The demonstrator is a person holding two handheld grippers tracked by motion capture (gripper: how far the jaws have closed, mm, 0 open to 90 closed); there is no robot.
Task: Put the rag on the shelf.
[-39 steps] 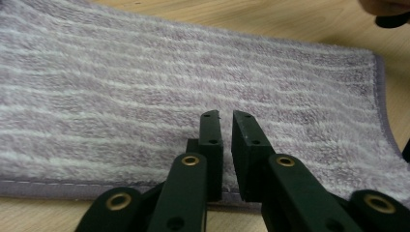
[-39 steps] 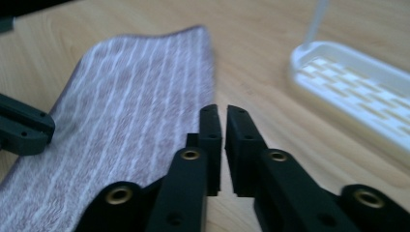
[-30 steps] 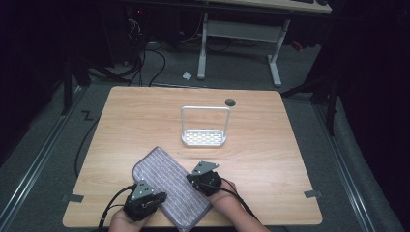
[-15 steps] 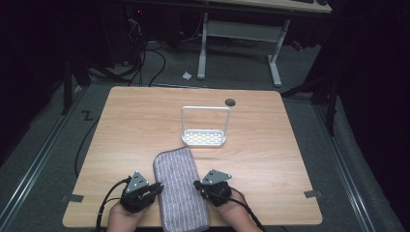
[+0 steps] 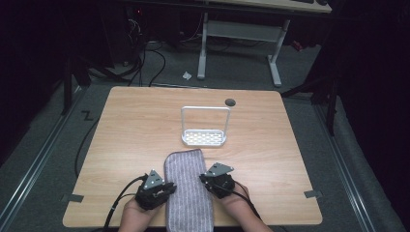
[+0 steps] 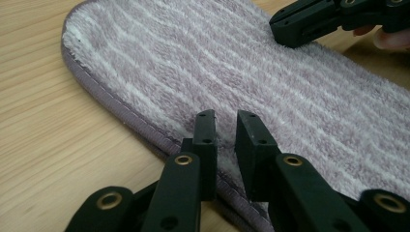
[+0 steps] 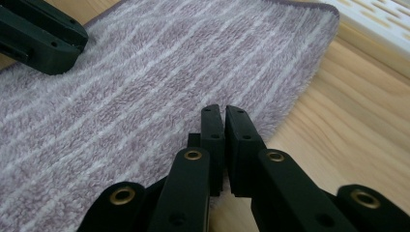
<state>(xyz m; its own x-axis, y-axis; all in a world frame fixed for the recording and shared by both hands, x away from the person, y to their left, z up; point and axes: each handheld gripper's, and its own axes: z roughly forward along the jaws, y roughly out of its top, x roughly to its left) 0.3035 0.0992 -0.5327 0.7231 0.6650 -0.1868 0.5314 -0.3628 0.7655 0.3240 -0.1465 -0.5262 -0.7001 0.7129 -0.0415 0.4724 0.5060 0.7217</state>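
Note:
A mauve striped towel [image 5: 187, 188] lies flat on the wooden table [image 5: 135, 125], long way toward the near edge, which it overhangs. My left gripper [image 5: 167, 188] rests at the towel's left edge. In the left gripper view its jaws [image 6: 226, 116] have just been opening and stand a small gap apart above the towel's hem [image 6: 145, 128], pressing on nothing. My right gripper [image 5: 204, 180] sits at the towel's right edge. Its jaws [image 7: 224, 110] have eased to a narrow slit over the pile [image 7: 145, 87], with nothing between them.
A white wire rack [image 5: 204, 137] with a perforated base stands just beyond the towel's far end; its base also shows in the right gripper view [image 7: 377, 24]. A dark round grommet [image 5: 230, 102] sits behind it. A desk frame and cables are on the floor beyond.
The towel has swung from a slant to lie straight toward the near edge. Both grippers have let go of it and now sit at its two long sides.

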